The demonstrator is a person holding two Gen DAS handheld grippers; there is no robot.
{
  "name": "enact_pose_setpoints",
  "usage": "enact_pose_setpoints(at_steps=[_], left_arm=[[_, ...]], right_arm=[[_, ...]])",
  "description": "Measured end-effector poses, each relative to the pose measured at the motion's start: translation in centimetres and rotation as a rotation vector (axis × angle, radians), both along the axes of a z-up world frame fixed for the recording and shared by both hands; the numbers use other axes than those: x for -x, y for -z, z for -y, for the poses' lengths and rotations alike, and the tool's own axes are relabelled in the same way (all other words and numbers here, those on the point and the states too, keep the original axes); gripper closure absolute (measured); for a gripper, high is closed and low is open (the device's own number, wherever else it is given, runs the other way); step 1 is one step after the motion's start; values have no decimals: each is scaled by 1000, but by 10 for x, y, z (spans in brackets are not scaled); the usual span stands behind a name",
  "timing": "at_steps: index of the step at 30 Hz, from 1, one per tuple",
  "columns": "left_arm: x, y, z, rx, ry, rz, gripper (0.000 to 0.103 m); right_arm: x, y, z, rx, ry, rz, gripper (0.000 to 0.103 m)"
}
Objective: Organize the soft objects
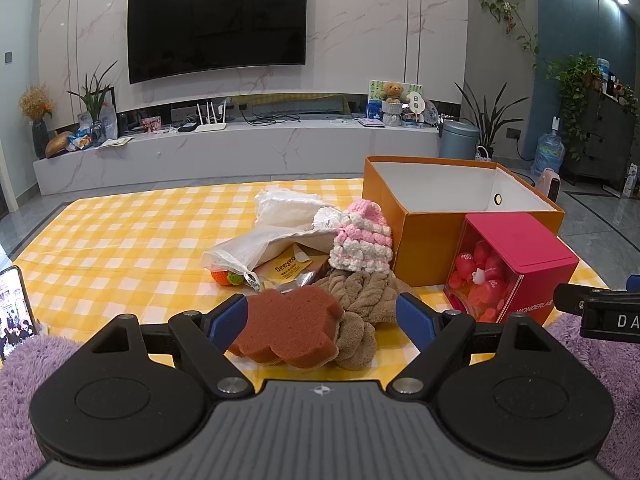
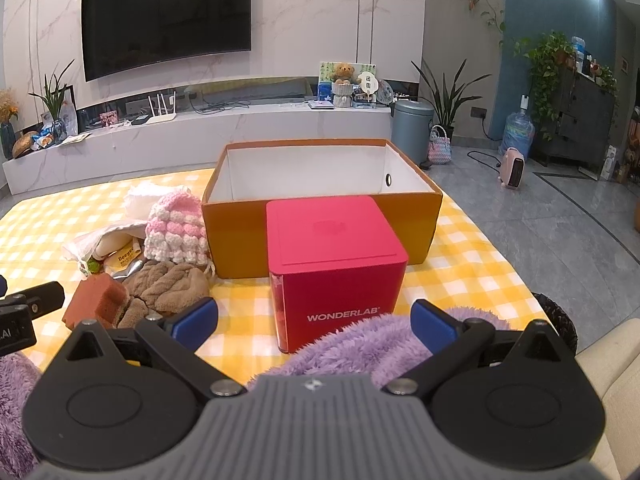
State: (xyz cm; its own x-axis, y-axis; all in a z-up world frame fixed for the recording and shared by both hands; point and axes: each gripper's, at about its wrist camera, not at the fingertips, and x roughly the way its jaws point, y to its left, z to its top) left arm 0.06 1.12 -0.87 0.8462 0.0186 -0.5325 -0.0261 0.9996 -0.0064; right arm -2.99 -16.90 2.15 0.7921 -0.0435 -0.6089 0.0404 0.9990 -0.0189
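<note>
A brown sponge (image 1: pixel 288 326) lies on the yellow checked cloth, partly on a tan plush towel (image 1: pixel 360 300). My left gripper (image 1: pixel 322 320) is open around the sponge, and its left pad (image 1: pixel 230 320) is close beside it. Behind them sit a pink-and-white knitted hat (image 1: pixel 360 240) and a white mesh bag (image 1: pixel 248 248). My right gripper (image 2: pixel 315 322) is open over purple fluffy fabric (image 2: pixel 360 344), facing a red WONDERLAB box (image 2: pixel 336 256). The sponge (image 2: pixel 96 304), towel (image 2: pixel 168 284) and hat (image 2: pixel 176 228) lie to its left.
An open orange box (image 1: pixel 420 236) with a white inside stands behind the red box (image 1: pixel 512 264). A phone (image 1: pixel 14 312) leans at the left edge. A yellow packet (image 1: pixel 286 270) lies by the mesh bag. The table's right edge drops to grey floor (image 2: pixel 540 220).
</note>
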Motion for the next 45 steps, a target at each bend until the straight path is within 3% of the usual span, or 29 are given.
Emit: enact_pose_setpoints(at_steps=[33, 38, 43, 45], left_arm=[[0, 3, 0, 22, 40, -26, 7], [1, 2, -3, 36, 122, -48, 12], [-7, 7, -18, 109, 158, -109, 20], [-11, 8, -21, 96, 160, -115, 22]], right_arm=[[-4, 5, 0, 8, 3, -33, 3], [-3, 7, -8, -20, -75, 3, 3], [-8, 10, -25, -26, -182, 10, 3], [-11, 13, -33, -21, -233, 3, 11]])
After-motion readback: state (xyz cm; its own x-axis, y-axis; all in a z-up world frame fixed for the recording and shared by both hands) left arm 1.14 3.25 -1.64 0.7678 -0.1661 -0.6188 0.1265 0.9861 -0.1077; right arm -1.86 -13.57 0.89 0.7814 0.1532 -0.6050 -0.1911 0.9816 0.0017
